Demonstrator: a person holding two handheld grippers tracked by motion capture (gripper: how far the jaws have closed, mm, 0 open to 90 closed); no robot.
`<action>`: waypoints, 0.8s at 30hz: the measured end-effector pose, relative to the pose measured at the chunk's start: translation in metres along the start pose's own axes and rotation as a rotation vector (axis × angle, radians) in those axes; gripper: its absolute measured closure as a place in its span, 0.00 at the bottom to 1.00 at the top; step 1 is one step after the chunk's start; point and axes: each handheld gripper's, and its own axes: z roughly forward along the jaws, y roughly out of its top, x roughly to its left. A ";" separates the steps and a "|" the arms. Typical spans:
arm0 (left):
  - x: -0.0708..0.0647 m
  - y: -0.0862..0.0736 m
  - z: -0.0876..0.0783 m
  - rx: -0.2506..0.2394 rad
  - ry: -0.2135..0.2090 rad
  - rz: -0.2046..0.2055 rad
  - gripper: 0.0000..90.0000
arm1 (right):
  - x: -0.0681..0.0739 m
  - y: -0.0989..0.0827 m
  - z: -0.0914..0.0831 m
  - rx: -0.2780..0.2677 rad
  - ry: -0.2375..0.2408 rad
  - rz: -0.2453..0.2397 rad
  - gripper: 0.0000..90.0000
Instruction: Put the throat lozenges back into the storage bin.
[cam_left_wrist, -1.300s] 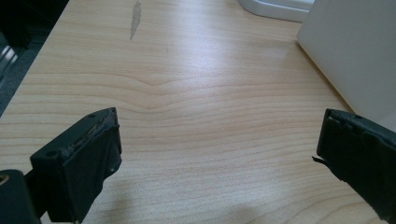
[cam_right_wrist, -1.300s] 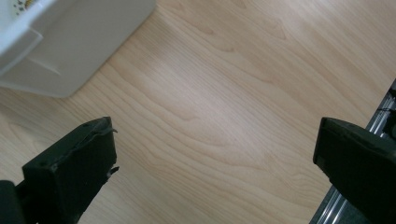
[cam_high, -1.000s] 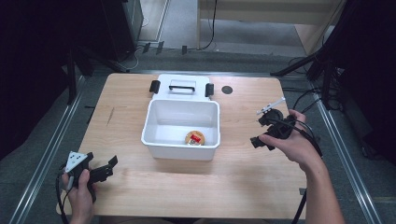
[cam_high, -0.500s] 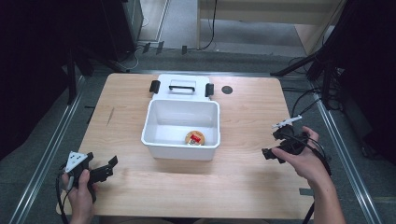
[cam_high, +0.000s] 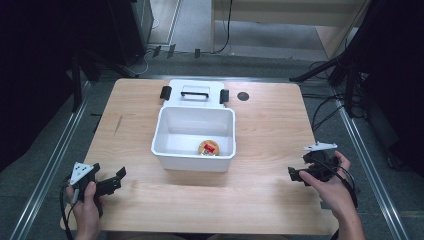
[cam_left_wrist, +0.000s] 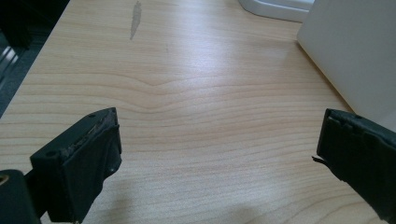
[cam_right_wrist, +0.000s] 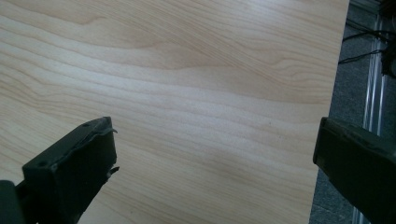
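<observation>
Left gripper (cam_high: 112, 182) at the near-left corner of the table (cam_high: 270, 125), low over the wood; jaws spread wide with nothing between them — in the left gripper view the white wall of the bin (cam_left_wrist: 355, 51) stands off to one side, apart from the jaws.

Centre: white bin (cam_high: 194, 137) open-topped, its lid (cam_high: 195, 92) lying flat just behind it, touching or nearly so; a small round item (cam_high: 208, 148), yellow with a red patch, sits on the bin floor near the front wall — too small to name.

Right gripper (cam_high: 305, 170) near the table's right edge, jaws likewise wide, bare wood beneath them.

Judgement: both hands parked clear, so the lid looks next. Do it well by taking the lid at its two side latches rather than the handle; lift level; lower squarely — check the corners seat before letting go.
</observation>
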 end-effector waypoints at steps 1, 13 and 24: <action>0.000 0.000 0.000 0.000 0.000 0.000 0.00 | -0.001 -0.004 0.001 -0.010 0.002 0.008 0.00; 0.000 0.000 0.000 0.000 0.000 -0.001 0.00 | -0.013 -0.045 0.008 -0.132 -0.004 0.099 0.00; 0.000 0.000 0.000 0.000 0.000 -0.003 0.00 | -0.020 -0.080 0.005 -0.258 -0.010 0.161 0.01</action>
